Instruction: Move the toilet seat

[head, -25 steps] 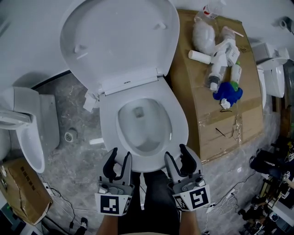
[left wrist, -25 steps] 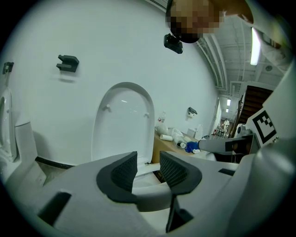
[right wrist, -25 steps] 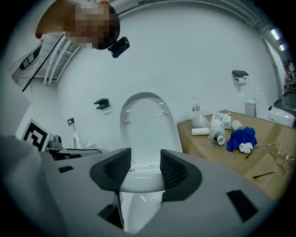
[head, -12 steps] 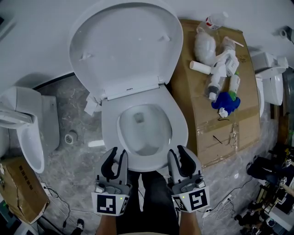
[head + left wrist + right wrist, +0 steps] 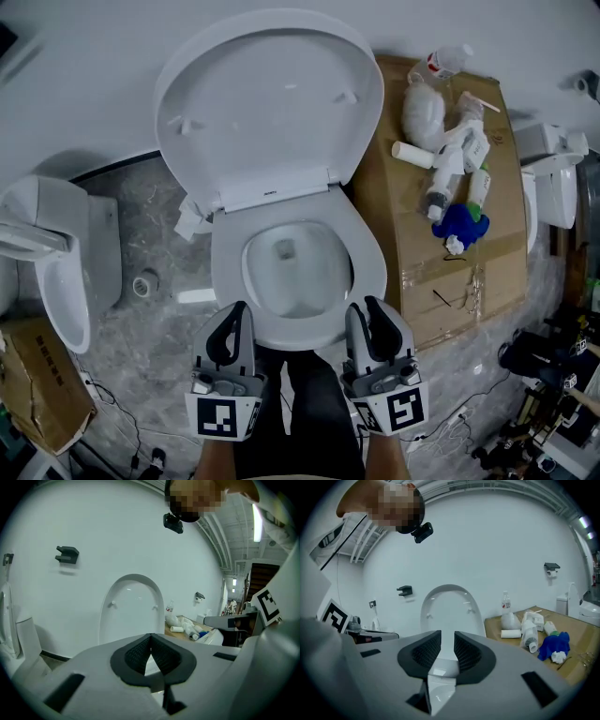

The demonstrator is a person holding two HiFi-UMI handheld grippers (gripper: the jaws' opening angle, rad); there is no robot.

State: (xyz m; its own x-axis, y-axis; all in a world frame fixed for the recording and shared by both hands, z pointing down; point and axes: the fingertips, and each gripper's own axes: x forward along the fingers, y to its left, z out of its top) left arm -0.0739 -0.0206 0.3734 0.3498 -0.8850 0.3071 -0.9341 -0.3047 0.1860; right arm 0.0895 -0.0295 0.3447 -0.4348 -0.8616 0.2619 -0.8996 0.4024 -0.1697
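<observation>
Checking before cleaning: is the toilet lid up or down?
Up: the toilet lid stands raised, underside bumpers showing, bowl uncovered.

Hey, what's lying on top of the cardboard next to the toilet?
On the cardboard: a clear bottle, a white bag, a white roll, several white containers and a blue cloth. Whatever lies beneath that pile is covered.

Left gripper (image 5: 232, 317) and right gripper (image 5: 367, 313), held side by side, both pointing forward and slightly downward, with the marker cubes (image 5: 223, 418) at the rear of each claw. Left: jaws fully together, pads (image 5: 140, 654) meeting at the tips, nothing clamped. Right: jaws have just been closing, with a narrow gap between the pads (image 5: 425, 652) and nothing within it. A forearm (image 5: 217, 461) extends behind each claw
</observation>
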